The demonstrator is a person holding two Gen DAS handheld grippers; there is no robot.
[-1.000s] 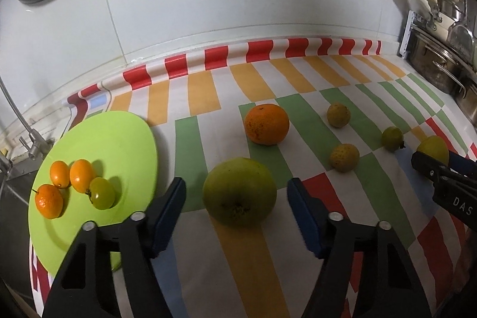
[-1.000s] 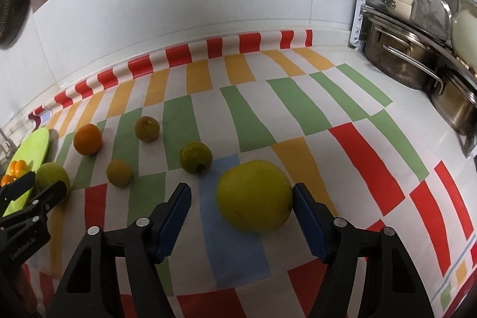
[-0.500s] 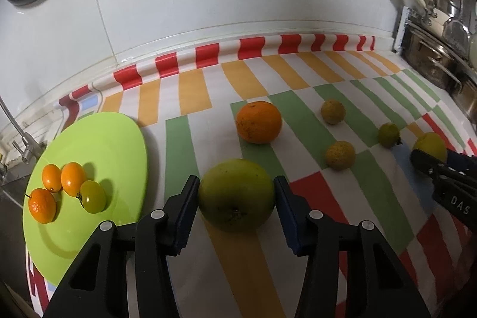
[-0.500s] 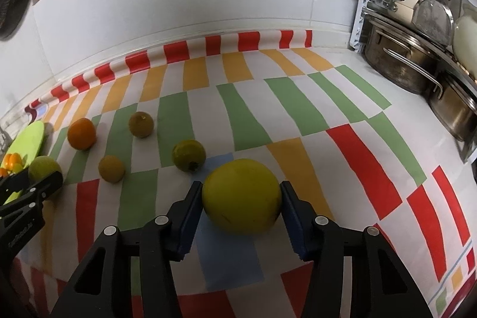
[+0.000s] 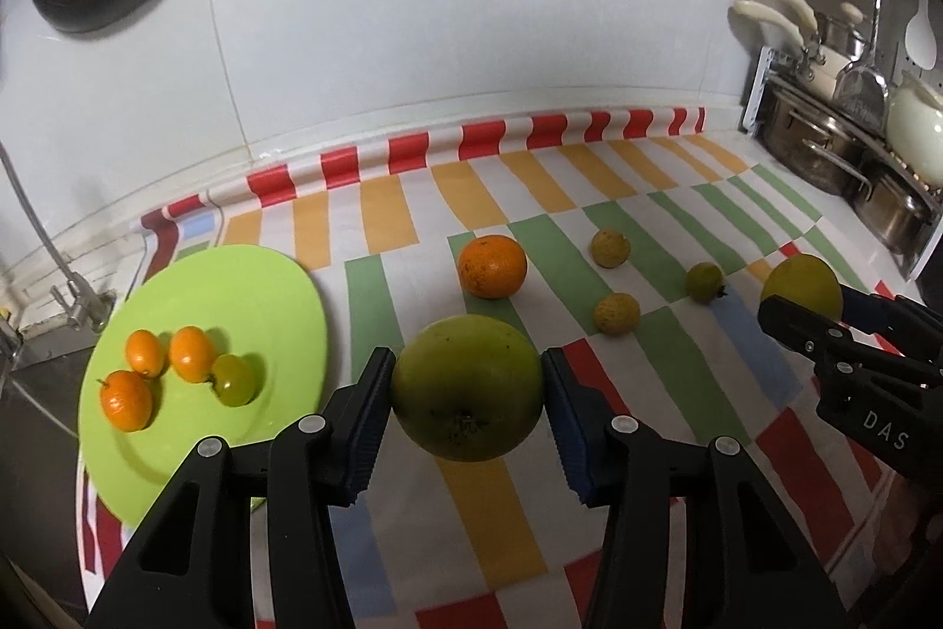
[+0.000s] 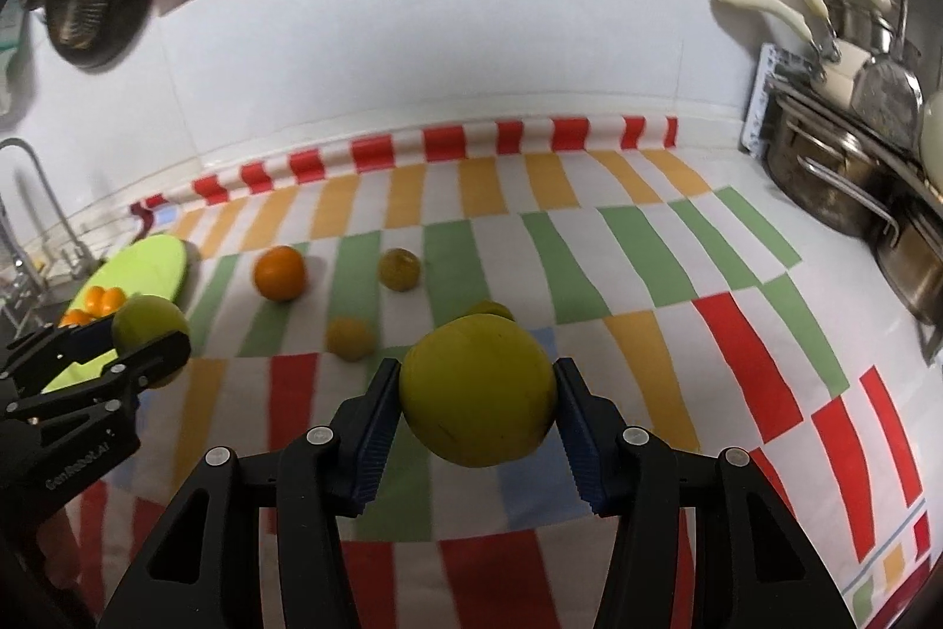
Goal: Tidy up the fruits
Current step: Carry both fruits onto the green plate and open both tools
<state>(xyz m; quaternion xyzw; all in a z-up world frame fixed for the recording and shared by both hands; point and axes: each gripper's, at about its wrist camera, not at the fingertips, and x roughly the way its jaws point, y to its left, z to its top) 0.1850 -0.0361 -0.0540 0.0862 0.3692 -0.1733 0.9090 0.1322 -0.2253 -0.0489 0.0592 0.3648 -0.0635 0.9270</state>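
Tablecloth (image 5: pixel 483 499), striped in red, orange and green, covers the counter across both views and carries every loose fruit.

Green plate (image 5: pixel 253 287) lies at the left of the left wrist view. It holds four small fruits in a cluster at its left side: three orange ones and one green one (image 5: pixel 234 379). It is the only container in use.

Left gripper (image 5: pixel 467 402) has its jaws closed to the width of the large green fruit (image 5: pixel 467 387), pads pressed on both sides. That fruit sits at lower centre of the left view, just right of the plate, apparently lifted clear of the cloth.

Right gripper (image 6: pixel 476 408) has its jaws clamped likewise on the large yellow fruit (image 6: pixel 477 387), at lower centre of the right view, which looks raised off the cloth.

Step in hand, as judged: both large fruits are gripped and the carry to the plate begins. The next move calls for a level transfer leftward, the left fruit first, set down on the bare right part of the plate so the small cluster is not knocked.

Loose fruit on the cloth: one orange (image 5: pixel 492 266), two small speckled yellow fruits (image 5: pixel 610 247) and (image 5: pixel 616 313), and one small green fruit (image 5: pixel 704 282).
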